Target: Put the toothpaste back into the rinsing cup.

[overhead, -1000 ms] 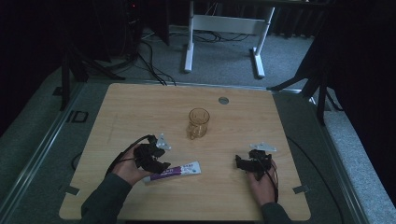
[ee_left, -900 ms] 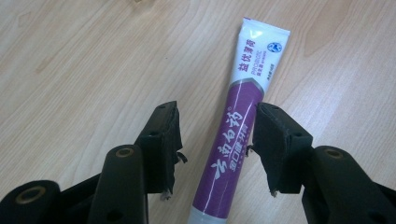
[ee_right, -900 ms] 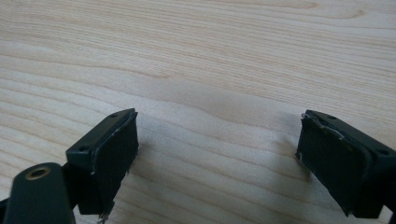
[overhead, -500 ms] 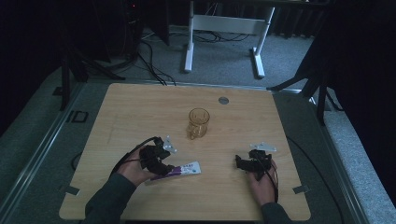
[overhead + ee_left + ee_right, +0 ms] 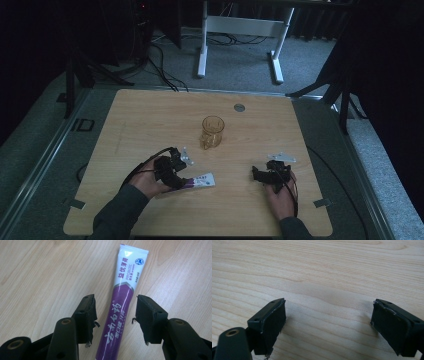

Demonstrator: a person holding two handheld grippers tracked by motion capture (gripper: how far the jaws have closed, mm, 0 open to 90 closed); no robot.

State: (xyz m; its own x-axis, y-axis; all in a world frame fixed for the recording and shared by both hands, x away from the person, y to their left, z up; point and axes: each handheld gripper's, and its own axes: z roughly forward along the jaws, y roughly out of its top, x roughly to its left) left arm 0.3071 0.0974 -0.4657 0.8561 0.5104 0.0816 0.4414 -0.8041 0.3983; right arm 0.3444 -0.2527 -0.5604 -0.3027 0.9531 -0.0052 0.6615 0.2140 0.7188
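The toothpaste tube lies flat on the desk, nearer you than the amber glass mug. Your left hand-held gripper straddles the tube, its 2 jaws spread and not touching it (purple end nearest). Your right hand-held gripper rests released, well right of the tube.

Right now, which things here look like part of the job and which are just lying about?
Likely in use:
- toothpaste tube, lying flat between the open left gripper
- right gripper, open over bare table

Just lying about:
- amber glass mug, mid-table, apart from both grippers
- small round disc near the far edge
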